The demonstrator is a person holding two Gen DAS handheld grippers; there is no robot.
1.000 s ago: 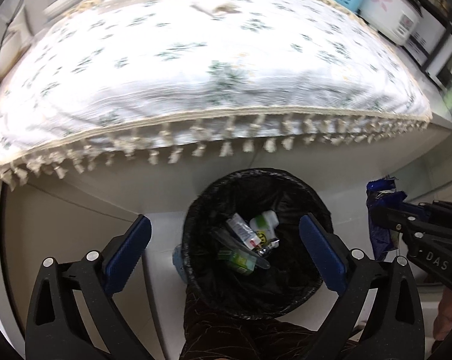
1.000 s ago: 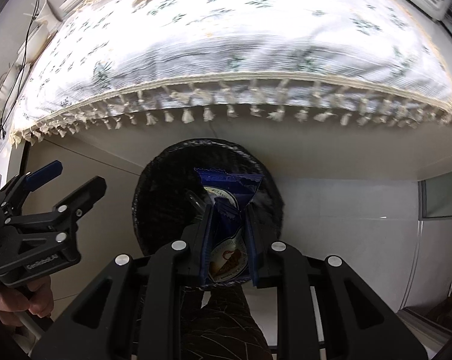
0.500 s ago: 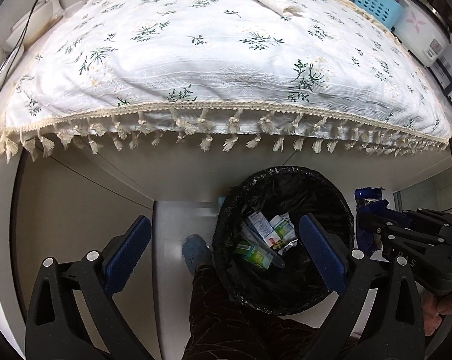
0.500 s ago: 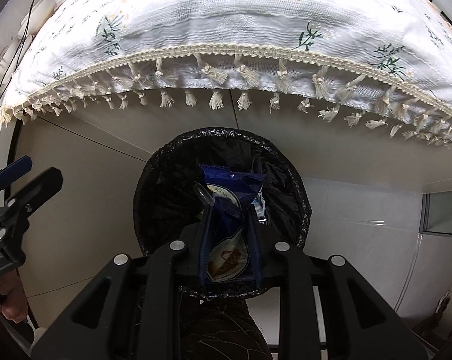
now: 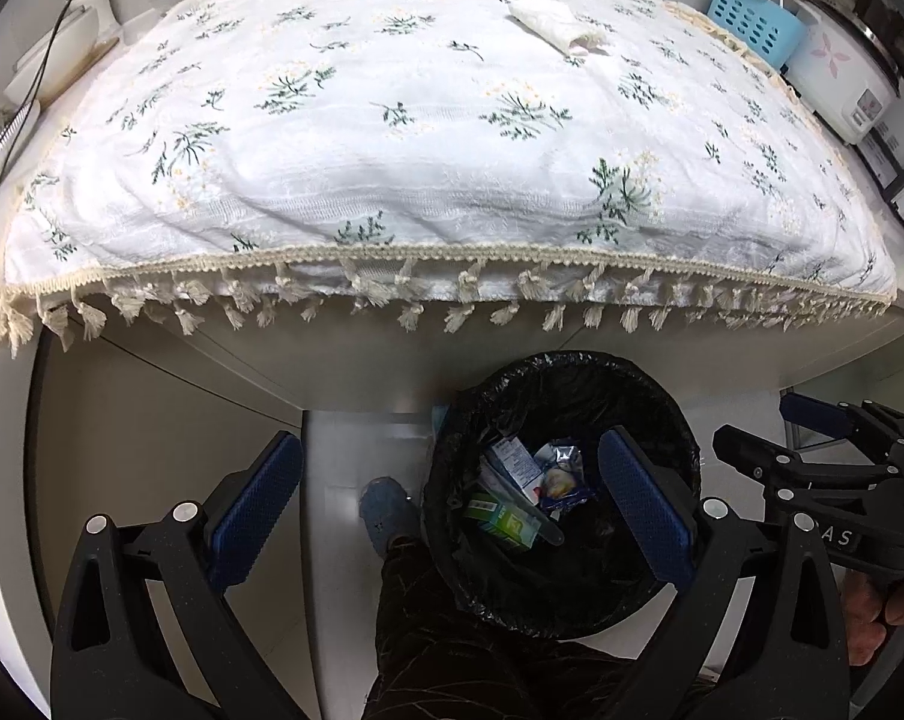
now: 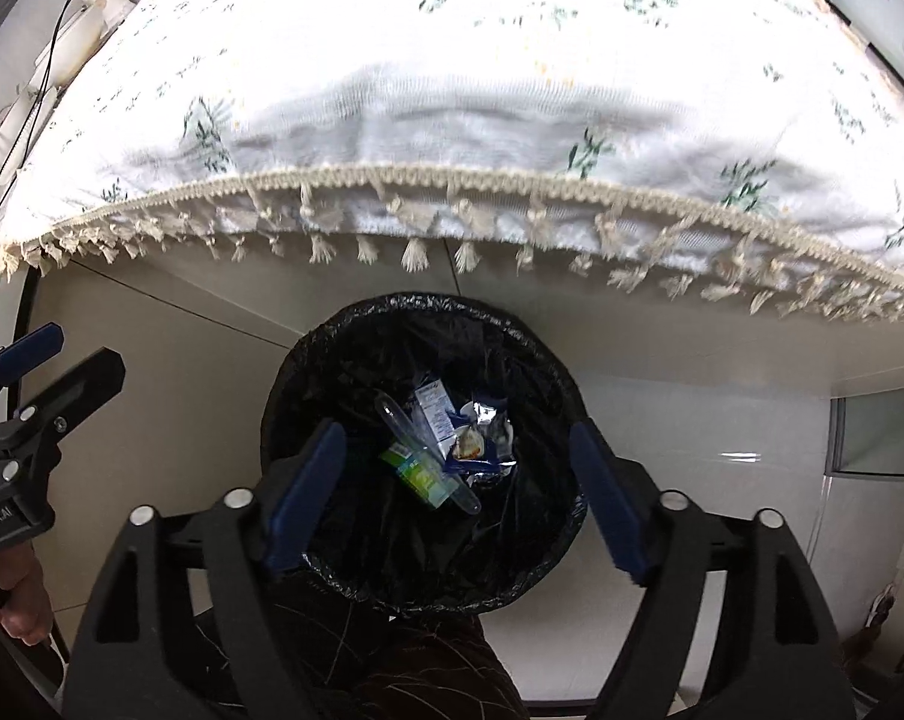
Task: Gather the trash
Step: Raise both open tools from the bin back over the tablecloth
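Looking almost straight down at a black-lined trash bin [image 6: 422,450] on the floor, just in front of a counter [image 5: 452,138] draped in a white floral cloth with a tasselled fringe. The right gripper [image 6: 458,486] hangs directly over the bin. Its blue-padded fingers [image 6: 305,495] have just been opening and now stand wide apart, with nothing between them. The blue snack wrapper [image 6: 476,441] they pinched a second ago has dropped and lies in the bin at about 2 o'clock of the pile, touching a small white carton [image 6: 434,411] and beside a green carton [image 6: 419,471] and a clear plastic tube [image 6: 428,459]. So this piece of trash is delivered.

The left gripper [image 5: 452,510] is also released, empty, hovering near the bin's 9 o'clock rim. A foot in a blue slipper [image 5: 386,504] stands beside the bin.

On the cloth, toward 1 o'clock at the far side, a crumpled white tissue [image 5: 557,27] remains, probably the next thing to collect.
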